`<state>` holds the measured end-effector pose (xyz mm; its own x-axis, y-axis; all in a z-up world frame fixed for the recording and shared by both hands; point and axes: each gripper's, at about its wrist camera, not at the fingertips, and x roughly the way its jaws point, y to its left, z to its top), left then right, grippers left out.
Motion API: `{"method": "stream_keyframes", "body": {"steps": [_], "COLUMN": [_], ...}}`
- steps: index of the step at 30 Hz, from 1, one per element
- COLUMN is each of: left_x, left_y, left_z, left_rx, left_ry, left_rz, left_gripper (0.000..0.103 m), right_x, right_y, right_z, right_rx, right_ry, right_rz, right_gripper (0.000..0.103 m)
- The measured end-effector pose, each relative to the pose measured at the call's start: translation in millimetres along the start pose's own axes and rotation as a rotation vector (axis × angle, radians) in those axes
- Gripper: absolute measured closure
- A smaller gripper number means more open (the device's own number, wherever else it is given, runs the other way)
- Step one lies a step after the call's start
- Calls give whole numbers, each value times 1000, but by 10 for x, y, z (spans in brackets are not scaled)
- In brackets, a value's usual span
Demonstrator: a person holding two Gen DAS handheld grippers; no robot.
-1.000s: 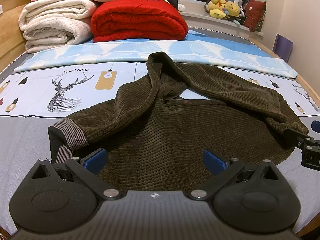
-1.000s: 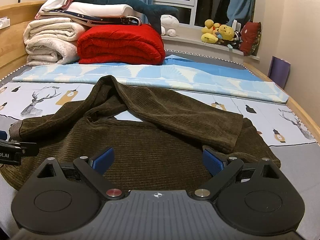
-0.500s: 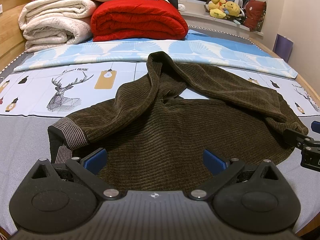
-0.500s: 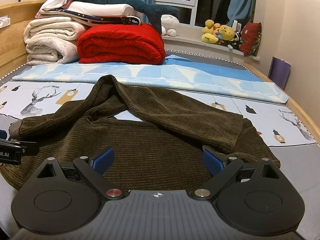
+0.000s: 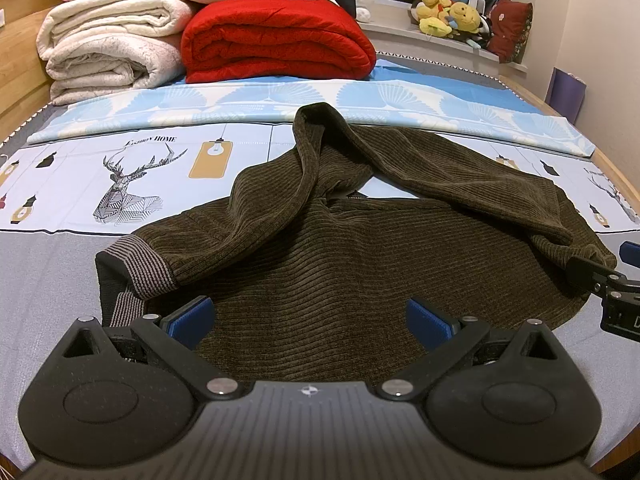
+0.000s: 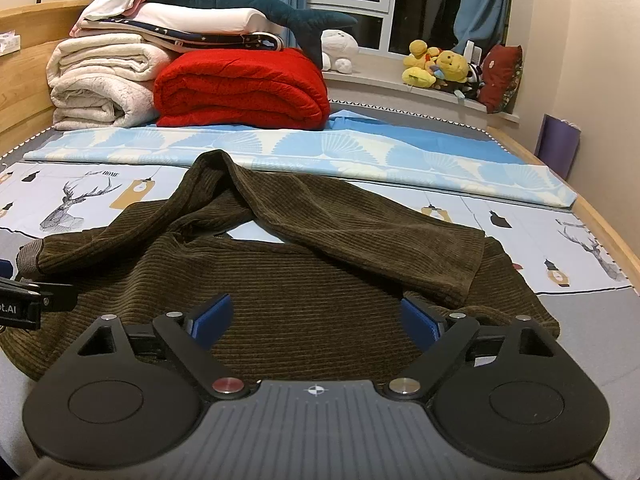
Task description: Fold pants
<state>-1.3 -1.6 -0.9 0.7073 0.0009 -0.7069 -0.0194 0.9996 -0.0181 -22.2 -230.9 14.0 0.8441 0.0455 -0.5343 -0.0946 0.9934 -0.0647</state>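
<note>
Dark brown corduroy pants (image 5: 320, 264) lie rumpled on the bed, both legs bent toward the far side; a striped grey cuff (image 5: 148, 264) shows at the left. They also show in the right wrist view (image 6: 304, 280). My left gripper (image 5: 310, 316) is open and empty, just above the near part of the pants. My right gripper (image 6: 316, 316) is open and empty over the near part too. The right gripper's tip shows at the right edge of the left wrist view (image 5: 600, 280); the left gripper's tip shows at the left edge of the right wrist view (image 6: 36, 300).
A red folded quilt (image 5: 276, 40) and white folded blankets (image 5: 108, 48) are stacked at the far end of the bed. A light blue sheet (image 5: 400, 100) lies across behind the pants. Plush toys (image 6: 440, 64) sit on the windowsill. A wooden bed edge (image 6: 608, 224) runs along the right.
</note>
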Motion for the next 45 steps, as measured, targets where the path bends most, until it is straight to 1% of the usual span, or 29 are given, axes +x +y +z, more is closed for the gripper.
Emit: {"method": "stream_keyframes", "body": {"steps": [4, 6, 10, 11, 13, 15, 17, 18, 19, 21, 22, 23, 24, 25, 26, 27, 28, 29, 30, 31, 32, 33, 34, 35, 36, 39, 41, 43, 45], "left_x": [-4, 2, 2, -5, -35, -69, -104, -111, -113, -101, -40, 18, 116, 194, 324, 439, 458, 459, 475, 506, 561, 614, 659, 729, 799, 878, 1034, 1137, 1237], "left_y": [-6, -7, -14, -9, -4, 45, 171, 272, 391, 625, 803, 946, 1151, 1316, 1494, 1689, 1890, 1998, 2067, 2098, 2122, 2123, 2112, 2079, 2047, 1947, 1896, 1863, 1819], "left_z": [-8, -8, -14, -17, -19, -8, 55, 109, 175, 302, 363, 405, 374, 312, 241, 234, 212, 219, 210, 194, 165, 142, 124, 124, 119, 120, 103, 82, 58], "left_rx": [2, 3, 6, 10, 26, 43, 37, 28, 25, 20, 2, 2, -26, -38, -65, -131, -232, -275, -296, -289, -288, -280, -278, -283, -284, -241, -251, -252, -235], "left_ry": [-1, 4, 1, -2, -22, -25, -14, 0, 5, -20, 2, 28, 45, 60, 155, 266, 278, 283, 282, 293, 296, 320, 340, 379, 391, 388, 399, 426, 450], "left_rz": [-2, -1, -7, -11, -13, -8, -31, -39, -31, 2, 8, 25, 27, 62, 115, 159, 134, 126, 128, 154, 155, 158, 153, 137, 124, 152, 141, 134, 134], "left_gripper": [1, 1, 1, 4, 22, 59, 78, 79, 79, 79, 78, 74, 68, 66, 66, 66, 65, 61, 53, 48, 42, 39, 39, 35, 30, 28, 27, 27, 26], "right_x": [13, 6, -6, -3, 11, 28, 48, 72, 105, 176, 223, 279, 356, 453, 550, 650, 738, 831, 908, 971, 1031, 1083, 1142, 1178, 1240, 1363, 1385, 1403, 1402], "right_y": [0, -7, -60, -85, -131, -241, -410, -500, -610, -812, -894, -973, -1061, -1136, -1217, -1294, -1369, -1438, -1496, -1533, -1562, -1578, -1579, -1562, -1569, -1511, -1448, -1445, -1444], "right_z": [-24, -26, -20, -12, 10, 60, 123, 152, 174, 198, 195, 181, 156, 132, 89, 47, -3, -46, -86, -111, -137, -151, -169, -177, -171, -144, -115, -100, -87], "right_rx": [-1, 0, 28, 40, 62, 103, 145, 159, 179, 191, 192, 194, 207, 235, 258, 291, 325, 366, 402, 428, 447, 458, 463, 466, 470, 436, 395, 367, 360], "right_ry": [-9, -16, -31, -32, -21, -6, -9, -1, 2, 25, 42, 56, 74, 107, 151, 194, 242, 278, 313, 336, 358, 375, 387, 399, 401, 400, 392, 374, 363], "right_rz": [-3, -9, -6, -5, -22, -48, -78, -92, -104, -147, -177, -205, -222, -218, -216, -201, -196, -188, -184, -178, -173, -164, -159, -154, -140, -115, -120, -138, -154], "right_gripper": [18, 23, 29, 29, 29, 29, 29, 29, 29, 29, 29, 28, 25, 23, 20, 19, 19, 19, 19, 19, 19, 19, 19, 19, 19, 20, 21, 26, 43]}}
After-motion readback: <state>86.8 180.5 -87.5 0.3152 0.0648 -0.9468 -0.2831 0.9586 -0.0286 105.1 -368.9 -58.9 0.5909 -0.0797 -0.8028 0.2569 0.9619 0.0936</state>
